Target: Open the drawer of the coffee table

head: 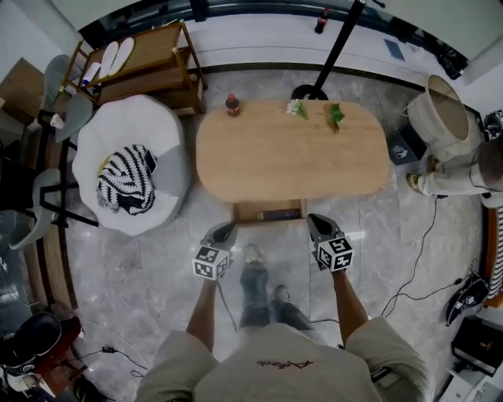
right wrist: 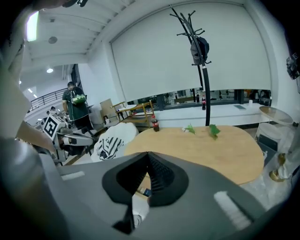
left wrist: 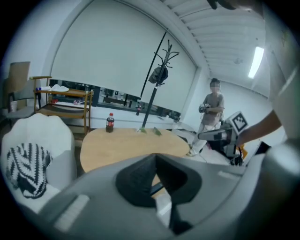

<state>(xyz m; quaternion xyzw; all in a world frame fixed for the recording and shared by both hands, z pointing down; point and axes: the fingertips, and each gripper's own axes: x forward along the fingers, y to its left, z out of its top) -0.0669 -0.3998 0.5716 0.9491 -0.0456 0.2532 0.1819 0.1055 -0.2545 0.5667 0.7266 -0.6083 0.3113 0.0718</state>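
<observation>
Over the marble floor [head: 157, 298], just short of the open drawer [head: 269, 210]: both grippers empty.
Left gripper [head: 225, 230] and right gripper [head: 317, 224] side by side, jaws pressed together on nothing, one off each front corner of drawer. Drawer pulled out from under near edge of oval coffee table [head: 291, 157]; further back on tabletop, cola bottle [head: 233, 104] and green sprigs [head: 335, 116].

One coffee table [head: 291, 157]; one drawer [head: 269, 210]; two cola bottles [head: 233, 104] [head: 322, 20]; one armchair [head: 126, 126]
</observation>
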